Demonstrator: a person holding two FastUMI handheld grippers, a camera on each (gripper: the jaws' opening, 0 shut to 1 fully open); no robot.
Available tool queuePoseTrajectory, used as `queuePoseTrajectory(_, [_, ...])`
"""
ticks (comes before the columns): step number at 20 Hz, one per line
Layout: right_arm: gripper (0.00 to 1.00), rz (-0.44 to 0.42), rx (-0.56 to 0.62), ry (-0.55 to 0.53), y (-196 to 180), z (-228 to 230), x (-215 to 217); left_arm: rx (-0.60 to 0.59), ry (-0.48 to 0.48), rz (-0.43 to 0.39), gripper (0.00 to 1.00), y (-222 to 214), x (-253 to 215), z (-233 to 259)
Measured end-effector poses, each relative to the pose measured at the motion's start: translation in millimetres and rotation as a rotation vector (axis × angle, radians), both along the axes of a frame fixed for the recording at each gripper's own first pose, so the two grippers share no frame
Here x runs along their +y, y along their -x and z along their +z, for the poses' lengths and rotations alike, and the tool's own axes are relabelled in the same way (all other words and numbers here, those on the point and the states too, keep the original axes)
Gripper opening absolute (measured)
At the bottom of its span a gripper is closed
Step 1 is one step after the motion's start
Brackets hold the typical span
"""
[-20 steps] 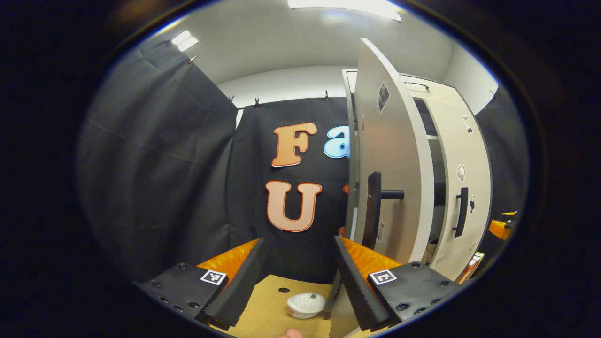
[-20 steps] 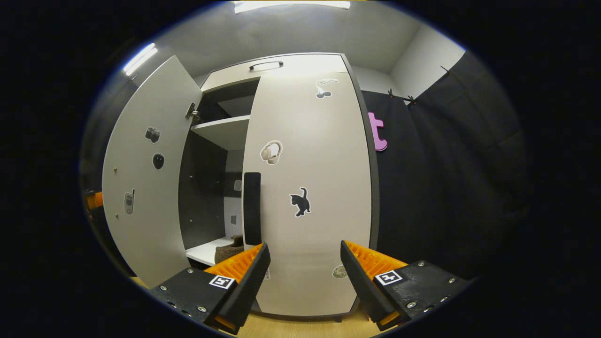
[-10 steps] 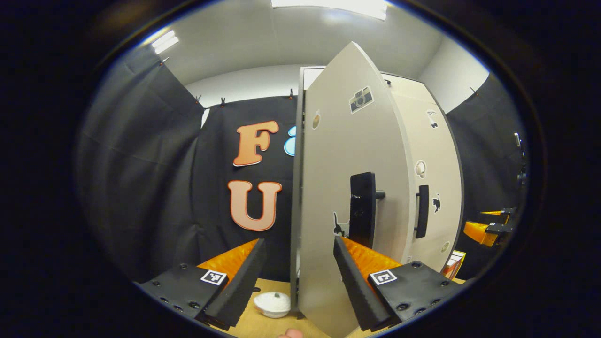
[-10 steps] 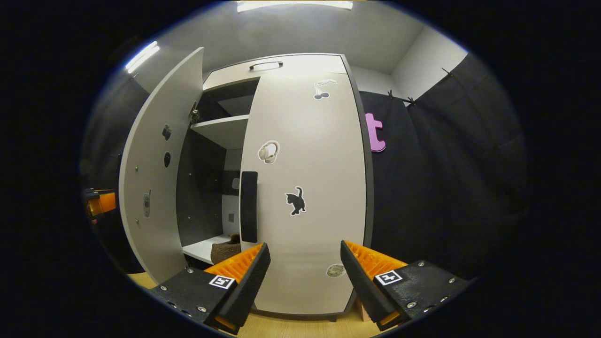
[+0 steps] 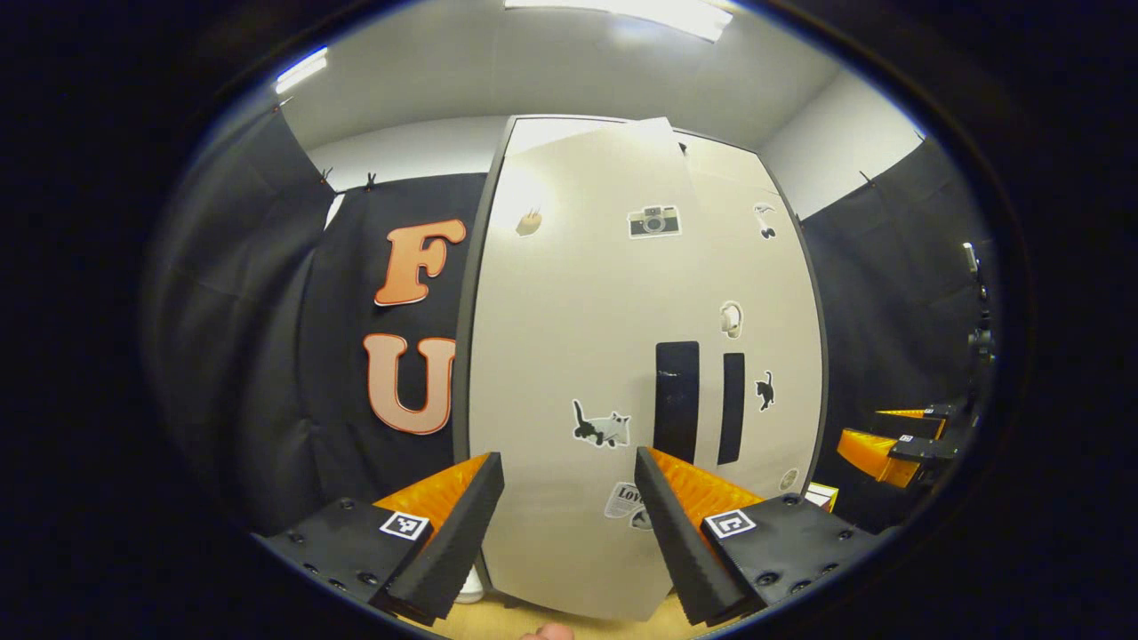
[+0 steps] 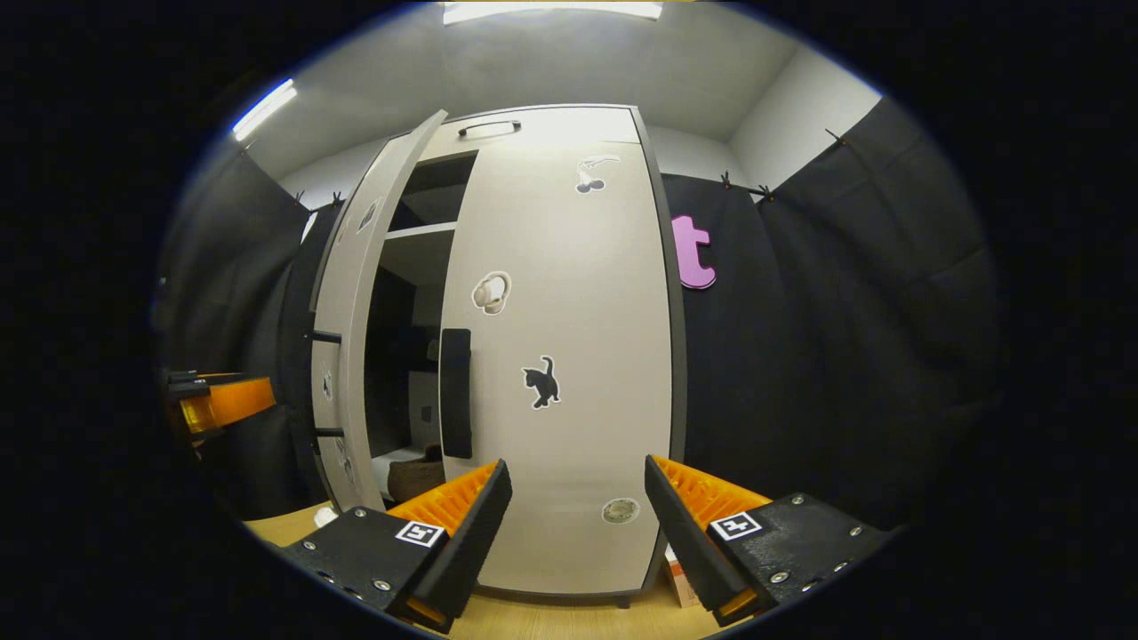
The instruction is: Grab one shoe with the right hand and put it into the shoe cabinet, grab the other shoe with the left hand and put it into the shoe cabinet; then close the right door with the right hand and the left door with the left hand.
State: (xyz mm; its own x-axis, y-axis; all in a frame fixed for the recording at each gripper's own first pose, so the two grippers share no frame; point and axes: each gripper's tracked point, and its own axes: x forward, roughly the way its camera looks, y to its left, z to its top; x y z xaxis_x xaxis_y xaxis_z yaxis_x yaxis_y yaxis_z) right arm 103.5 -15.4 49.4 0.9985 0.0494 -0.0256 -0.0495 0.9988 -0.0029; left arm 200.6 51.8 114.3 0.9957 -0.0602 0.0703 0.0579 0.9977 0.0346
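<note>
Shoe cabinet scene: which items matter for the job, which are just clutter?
Job:
left door, not fully shut
right door, shut
shoe inside the cabinet
left claw, open
right claw, open

Clutter:
white bowl on the floor
small box beside the cabinet base

The left gripper (image 5: 567, 516), in the left gripper view, points level and forward, its two ribbed, wedge-shaped fingers spread wide apart with nothing between them; each finger sits on a black bolted block bearing a small square marker. A fingertip (image 5: 547, 632) of the hand holding it peeks in at the bottom edge. The right gripper (image 6: 576, 520), in the right gripper view, holds the same pose, jaws parted wide and empty. Each gripper also appears far off at the side of the other's view: the right gripper (image 5: 893, 440) and the left gripper (image 6: 213, 404).
</note>
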Motion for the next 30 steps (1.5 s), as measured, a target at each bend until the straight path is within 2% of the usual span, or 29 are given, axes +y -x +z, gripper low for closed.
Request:
queuePoseTrajectory(3, [0.93,-0.004,0.012,0.000,2.0,-2.5,-3.9,0.017,0.024,-0.022,0.95,-21.2,-14.1,-6.1])
queuePoseTrajectory(8, [0.93,-0.018,0.008,-0.003,3.4,0.2,-14.3,0.022,0.006,-0.027,0.99,-43.0,-22.7,-9.4])
queuePoseTrajectory(9, [0.93,-0.017,0.008,0.002,2.3,-0.2,-15.2,0.028,0.003,-0.031,0.94,-49.1,-26.3,-12.9])
queuePoseTrajectory(10, [0.93,-0.016,0.011,0.006,1.3,-1.2,-16.3,0.032,0.005,-0.033,0.96,-54.7,-28.7,-15.1])
queuePoseTrajectory(17, [0.93,-0.009,0.016,0.024,-2.5,-5.4,-16.9,0.059,0.042,-0.053,0.96,-90.5,-38.4,-19.9])
queuePoseTrajectory(18, [0.93,-0.011,0.015,0.024,-3.6,-5.3,-17.5,0.056,0.036,-0.052,0.99,-95.2,-39.4,-20.2])
queuePoseTrajectory(19, [0.93,-0.011,0.012,0.024,-5.1,-4.5,-17.4,0.053,0.029,-0.049,0.96,-98.6,-41.3,-20.0])
queuePoseTrajectory(26, [0.93,0.005,0.013,0.031,-12.7,-8.1,-14.9,0.039,0.022,-0.040,0.96,-113.1,-43.1,-21.4])
queuePoseTrajectory(27, [0.93,0.004,0.013,0.031,-13.8,-9.4,-14.7,0.039,0.016,-0.038,0.99,-112.9,-43.3,-21.7])
queuePoseTrajectory(30, [0.93,0.011,0.007,0.017,-14.9,-9.8,-11.8,0.041,-0.006,-0.028,0.96,-109.9,-43.5,-20.9])
